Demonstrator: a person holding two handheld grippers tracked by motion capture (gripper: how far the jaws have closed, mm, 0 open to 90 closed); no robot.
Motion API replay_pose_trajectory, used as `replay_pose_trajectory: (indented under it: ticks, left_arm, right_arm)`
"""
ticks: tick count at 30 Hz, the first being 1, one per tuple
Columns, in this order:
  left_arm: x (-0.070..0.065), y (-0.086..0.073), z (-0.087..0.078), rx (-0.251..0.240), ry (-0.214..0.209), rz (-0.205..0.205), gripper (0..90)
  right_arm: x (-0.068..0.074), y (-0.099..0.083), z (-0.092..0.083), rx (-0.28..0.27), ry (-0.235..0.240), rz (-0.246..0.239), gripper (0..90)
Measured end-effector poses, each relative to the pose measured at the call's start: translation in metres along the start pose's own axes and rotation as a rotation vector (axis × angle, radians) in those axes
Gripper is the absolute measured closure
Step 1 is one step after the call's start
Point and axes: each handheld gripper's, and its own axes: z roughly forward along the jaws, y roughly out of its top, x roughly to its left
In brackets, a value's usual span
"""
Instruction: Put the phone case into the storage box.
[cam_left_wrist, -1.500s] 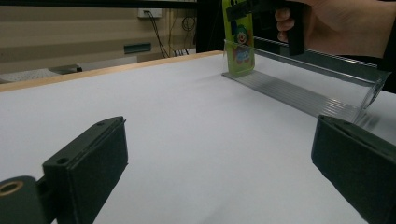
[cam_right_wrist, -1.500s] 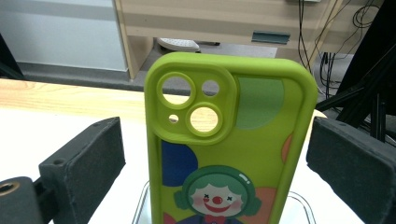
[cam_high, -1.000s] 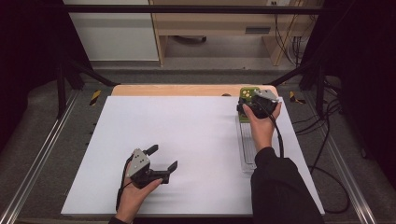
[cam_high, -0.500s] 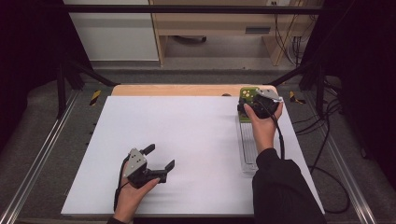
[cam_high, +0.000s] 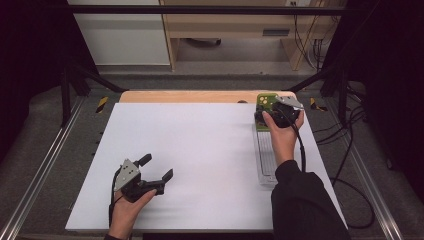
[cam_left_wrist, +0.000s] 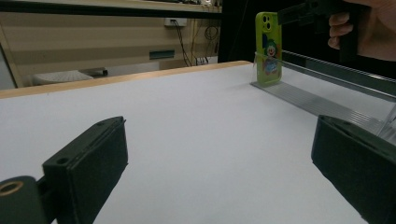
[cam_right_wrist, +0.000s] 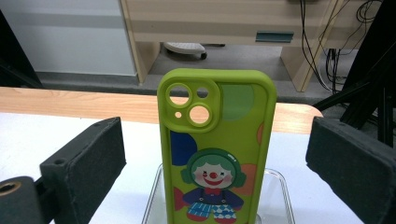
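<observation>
A green phone case (cam_high: 264, 102) with a clown picture stands upright at the far end of a clear ribbed rack (cam_high: 266, 161) on the right of the white table. My right gripper (cam_high: 272, 111) is open just behind it. In the right gripper view the case (cam_right_wrist: 217, 116) rises between the two black pads, with a gap on each side. My left gripper (cam_high: 158, 166) is open near the front left of the table, holding nothing. The left gripper view looks across the sheet to the case (cam_left_wrist: 268, 49), the rack (cam_left_wrist: 317, 100) and the right gripper (cam_left_wrist: 303, 11).
A white sheet (cam_high: 200, 150) covers the table, with a wooden strip (cam_high: 190, 96) along the far edge. Metal rails (cam_high: 45, 170) run down both sides. Cables (cam_high: 350, 165) lie on the floor at the right. Cabinets (cam_high: 120, 35) stand beyond the table.
My left gripper has drifted a little to the left near the table's front, still open. The right gripper has stayed at the case.
</observation>
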Motion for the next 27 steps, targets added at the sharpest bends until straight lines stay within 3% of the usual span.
replay_pose_trajectory:
  ticks: [10, 27]
  left_arm:
    - [0.009, -0.001, -0.021, -0.015, 0.02, -0.01, 3.1]
    - [0.014, -0.004, -0.016, -0.008, 0.029, -0.014, 3.0]
  right_arm:
    - [-0.002, 0.001, -0.004, 0.001, 0.016, 0.025, 7.3]
    - [0.006, 0.008, -0.018, -0.015, 0.11, 0.032, 5.9]
